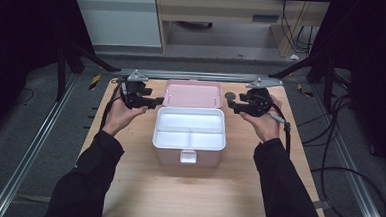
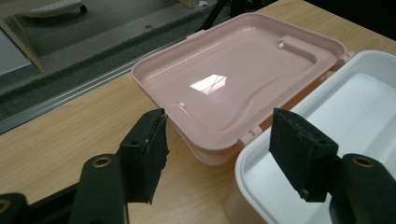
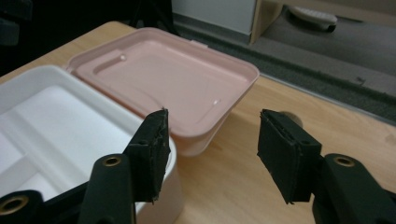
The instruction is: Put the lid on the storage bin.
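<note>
A pink box (image 1: pixel 188 161) stands mid-table with a white divided tray (image 1: pixel 155 136) inside. Its pink lid (image 1: pixel 193 93) is thrown back and rests behind it. My left gripper (image 1: pixel 157 101) is held level at the lid's left end, open, pointing right. In the left gripper view its jaws (image 2: pixel 219 140) frame the lid's near corner (image 2: pixel 233 79) and the tray's rim (image 2: pixel 261 154) without touching. My right gripper (image 1: pixel 231 103) is at the lid's right end, open, pointing left. The right gripper view has its jaws (image 3: pixel 212 140) apart before the lid (image 3: pixel 163 79) and tray (image 3: pixel 56 121).
The wooden table (image 1: pixel 186 193) has bare room in front of the box and on both sides. A small grey round object (image 1: pixel 229 96) lies by the lid's right end, near the right gripper. A metal rail (image 1: pixel 197 75) runs along the table's far edge.
</note>
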A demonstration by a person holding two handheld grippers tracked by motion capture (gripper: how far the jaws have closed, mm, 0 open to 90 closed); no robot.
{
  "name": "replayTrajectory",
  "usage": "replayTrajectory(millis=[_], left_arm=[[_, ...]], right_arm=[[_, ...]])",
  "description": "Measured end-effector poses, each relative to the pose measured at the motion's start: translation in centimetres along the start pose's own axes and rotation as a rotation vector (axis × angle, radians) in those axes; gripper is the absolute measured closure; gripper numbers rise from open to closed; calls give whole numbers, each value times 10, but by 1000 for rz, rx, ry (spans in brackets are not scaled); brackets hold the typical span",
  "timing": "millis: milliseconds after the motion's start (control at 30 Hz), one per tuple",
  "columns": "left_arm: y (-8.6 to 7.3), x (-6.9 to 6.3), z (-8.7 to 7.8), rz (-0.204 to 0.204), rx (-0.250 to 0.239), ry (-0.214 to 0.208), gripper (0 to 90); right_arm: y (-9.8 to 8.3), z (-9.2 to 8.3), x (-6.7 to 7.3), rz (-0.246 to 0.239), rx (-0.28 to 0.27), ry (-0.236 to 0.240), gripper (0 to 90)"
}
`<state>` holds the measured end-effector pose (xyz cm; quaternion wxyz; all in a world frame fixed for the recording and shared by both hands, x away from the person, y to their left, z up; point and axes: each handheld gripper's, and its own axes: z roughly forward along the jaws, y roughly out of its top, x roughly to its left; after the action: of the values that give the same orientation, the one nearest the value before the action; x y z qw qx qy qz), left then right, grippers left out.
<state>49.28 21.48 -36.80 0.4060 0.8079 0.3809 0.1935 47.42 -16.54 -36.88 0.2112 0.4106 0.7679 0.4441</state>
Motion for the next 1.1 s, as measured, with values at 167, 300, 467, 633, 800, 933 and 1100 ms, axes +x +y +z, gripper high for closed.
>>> replayTrajectory(millis=[167, 300, 467, 633, 800, 933, 1100], left_arm=[[2, 4, 15, -31, -12, 9, 337], [-1, 9, 25, -54, -4, 15, 342], [-8, 25, 43, -123, 5, 17, 342], [-13, 30, 53, -139, 14, 24, 346], [-16, 27, 66, -115, 42, 9, 352], [-18, 25, 72, -100, 69, 7, 360], [-21, 28, 79, -132, 60, -26, 389]], right_arm=[[9, 19, -4, 11, -20, 17, 425], [9, 29, -6, 51, -42, 43, 424], [0, 54, -14, 58, -5, 38, 409], [-7, 68, -17, 78, 9, 45, 405], [-14, 86, -20, 107, 35, 64, 413], [-20, 98, -20, 124, 64, 67, 406], [-23, 109, -18, 156, 63, 93, 408]])
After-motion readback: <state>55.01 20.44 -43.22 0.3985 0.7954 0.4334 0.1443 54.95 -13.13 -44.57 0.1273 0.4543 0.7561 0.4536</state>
